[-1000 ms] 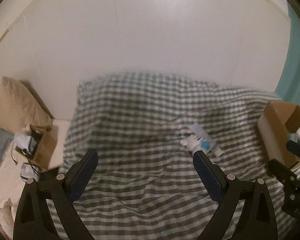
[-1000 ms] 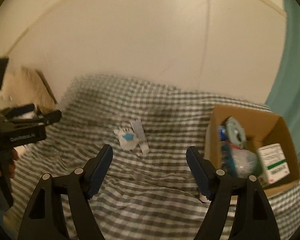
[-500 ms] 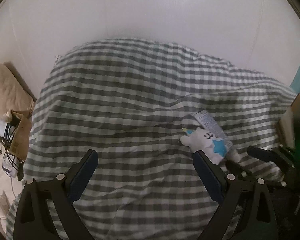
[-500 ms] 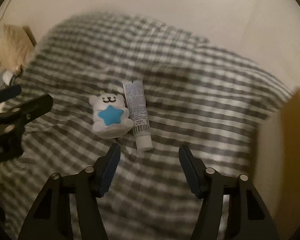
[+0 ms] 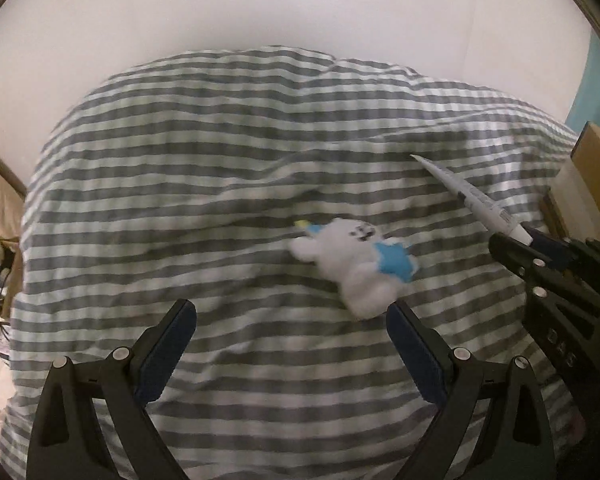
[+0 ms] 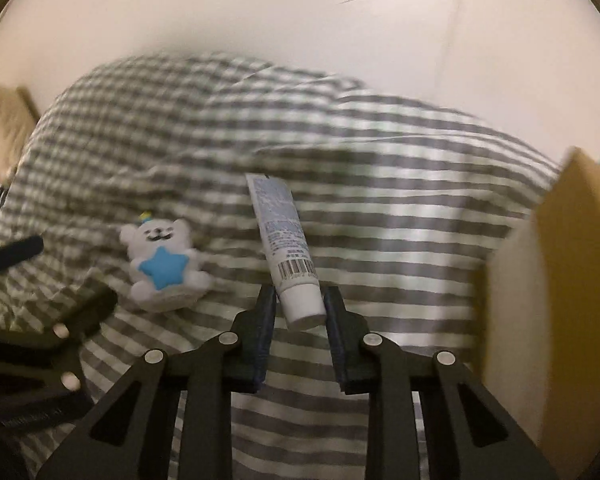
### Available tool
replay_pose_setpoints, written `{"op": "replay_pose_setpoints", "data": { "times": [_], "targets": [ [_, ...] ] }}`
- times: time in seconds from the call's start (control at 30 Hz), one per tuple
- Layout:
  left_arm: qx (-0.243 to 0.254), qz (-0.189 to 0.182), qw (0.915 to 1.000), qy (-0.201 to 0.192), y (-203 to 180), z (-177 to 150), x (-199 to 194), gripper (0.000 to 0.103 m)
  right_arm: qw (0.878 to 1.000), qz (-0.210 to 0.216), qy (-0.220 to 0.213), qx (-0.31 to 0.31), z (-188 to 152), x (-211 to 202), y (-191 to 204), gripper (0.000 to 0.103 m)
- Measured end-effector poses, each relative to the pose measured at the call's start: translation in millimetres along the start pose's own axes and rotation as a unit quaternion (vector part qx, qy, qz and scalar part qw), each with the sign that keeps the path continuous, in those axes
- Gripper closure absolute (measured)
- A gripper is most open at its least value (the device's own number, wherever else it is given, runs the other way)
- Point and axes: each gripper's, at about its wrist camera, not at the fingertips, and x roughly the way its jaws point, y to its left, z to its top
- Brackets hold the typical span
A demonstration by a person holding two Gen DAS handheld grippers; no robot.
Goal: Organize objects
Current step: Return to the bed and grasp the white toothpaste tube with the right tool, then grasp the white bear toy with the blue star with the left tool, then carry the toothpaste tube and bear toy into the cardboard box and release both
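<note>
The right gripper [image 6: 300, 308] had its jaws clamped on the cap end of the white tube [image 6: 283, 240], which pointed away over the grey checked blanket [image 6: 380, 208]. The left gripper [image 5: 292, 320] hung with jaws wide apart, the white plush toy [image 5: 356, 264] lying just beyond its right finger. A cardboard box [image 6: 560, 280] stood at the right

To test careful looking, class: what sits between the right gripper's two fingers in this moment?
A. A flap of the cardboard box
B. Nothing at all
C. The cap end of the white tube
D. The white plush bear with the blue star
C: in the right wrist view the right gripper has its fingers closed in on either side of the capped end of the tube, while the plush bear lies apart on the striped blanket.
</note>
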Motion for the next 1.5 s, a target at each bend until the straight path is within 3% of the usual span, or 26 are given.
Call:
{"op": "replay_pose_setpoints", "data": {
  "times": [0.37, 0.57, 0.7, 0.9, 1.2, 1.5],
  "targets": [
    [0.042, -0.02, 0.9989, 0.003, -31, 21, 40, 0.005, 1.0, -0.012, -0.007, 0.005, -4, -6, -2, 0.081],
    [0.049, -0.071, 0.9961, 0.014, -31, 23, 54, 0.041, 1.0, -0.011, -0.004, 0.004, -2, -1, -2, 0.081],
    [0.035, -0.086, 0.9957, 0.001, -22, 20, 47, 0.041, 1.0, -0.01, -0.004, 0.004, -3, -2, -1, 0.081],
    [0.001, -0.085, 0.9961, -0.024, 4, 11, 23, 0.041, 1.0, 0.001, -0.012, 0.007, -4, -10, -3, 0.082],
    [-0.031, -0.085, 0.9958, -0.01, 19, 4, -11, 0.041, 0.999, 0.026, -0.027, 0.001, -9, -35, 6, 0.083],
    [-0.019, -0.082, 0.9956, -0.043, 22, -14, -108, 0.041, 0.996, 0.018, -0.074, -0.039, -21, -135, 23, 0.083]
  ]
}}
